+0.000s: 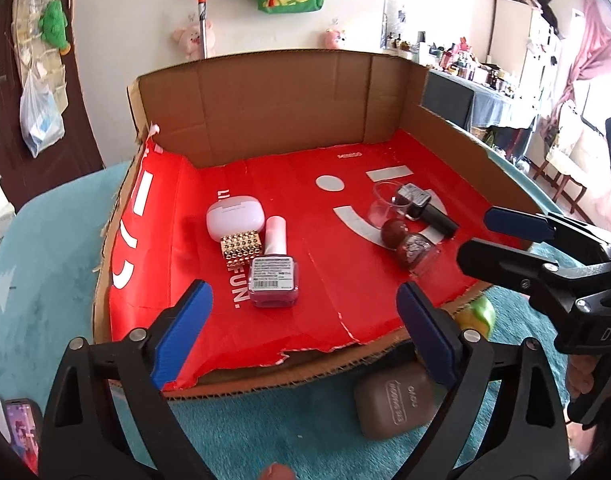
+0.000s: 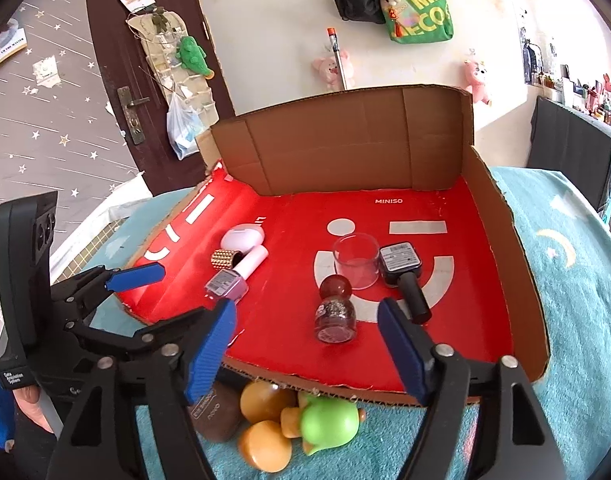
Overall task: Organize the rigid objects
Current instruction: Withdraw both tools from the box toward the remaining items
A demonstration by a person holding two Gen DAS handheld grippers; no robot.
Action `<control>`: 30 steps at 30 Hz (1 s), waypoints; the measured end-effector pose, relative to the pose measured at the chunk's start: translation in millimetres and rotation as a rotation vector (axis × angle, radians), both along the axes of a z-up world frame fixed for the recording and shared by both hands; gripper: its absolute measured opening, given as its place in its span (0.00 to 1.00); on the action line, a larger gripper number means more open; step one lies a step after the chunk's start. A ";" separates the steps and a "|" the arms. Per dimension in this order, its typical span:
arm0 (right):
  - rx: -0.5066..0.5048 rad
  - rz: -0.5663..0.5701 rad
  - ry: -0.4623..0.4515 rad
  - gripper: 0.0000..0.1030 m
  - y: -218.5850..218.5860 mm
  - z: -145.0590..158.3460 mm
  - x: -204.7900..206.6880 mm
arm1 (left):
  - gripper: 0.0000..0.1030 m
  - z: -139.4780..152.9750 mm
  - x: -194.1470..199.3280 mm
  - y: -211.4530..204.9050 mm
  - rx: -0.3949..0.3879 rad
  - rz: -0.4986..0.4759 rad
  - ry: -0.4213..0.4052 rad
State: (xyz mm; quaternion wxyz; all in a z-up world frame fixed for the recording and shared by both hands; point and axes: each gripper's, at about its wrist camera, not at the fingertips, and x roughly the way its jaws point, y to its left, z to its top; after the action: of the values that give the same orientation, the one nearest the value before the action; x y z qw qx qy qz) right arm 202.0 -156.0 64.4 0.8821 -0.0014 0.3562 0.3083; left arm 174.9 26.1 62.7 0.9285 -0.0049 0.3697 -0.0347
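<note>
A cardboard tray (image 1: 289, 104) lined with red paper holds two groups. On the left lie a pink nail polish bottle (image 1: 273, 276), a white earbud case (image 1: 235, 216) and a gold studded piece (image 1: 241, 248). On the right are a glitter polish bottle (image 2: 335, 320) with a round dark red cap, a dark polish bottle (image 2: 401, 268) and a clear glass cup (image 2: 355, 260). My left gripper (image 1: 305, 300) hangs open over the tray's near edge, the pink bottle just beyond its pads. My right gripper (image 2: 305, 308) is open too, and the glitter bottle lies untouched ahead of it.
On the teal cloth (image 2: 565, 280) in front of the tray lie a brown case (image 1: 393, 404), a green toy (image 2: 329, 420) and several amber round pieces (image 2: 265, 400). Tray walls rise at the back and right. A phone (image 1: 23, 436) lies at the near left.
</note>
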 end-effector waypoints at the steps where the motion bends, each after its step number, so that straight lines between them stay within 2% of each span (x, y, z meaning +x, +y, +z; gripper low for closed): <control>1: 0.002 0.002 -0.003 0.78 -0.7 0.5 -1.7 | 0.91 1.0 -1.9 -1.5 0.000 -0.005 -0.003; 13: 0.049 0.010 -0.039 0.99 -14.2 11.9 -21.1 | 1.00 8.7 -22.5 -8.7 -0.003 0.002 -0.057; 30: 0.066 -0.007 -0.079 1.00 -27.8 11.8 -50.0 | 1.00 7.6 -62.4 0.9 -0.071 0.076 -0.101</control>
State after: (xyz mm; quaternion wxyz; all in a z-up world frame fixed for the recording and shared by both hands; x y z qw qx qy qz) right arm 152.0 -183.9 76.2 0.8960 0.0169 0.3107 0.3167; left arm 112.4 27.0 70.4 0.9459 -0.0503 0.3202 -0.0127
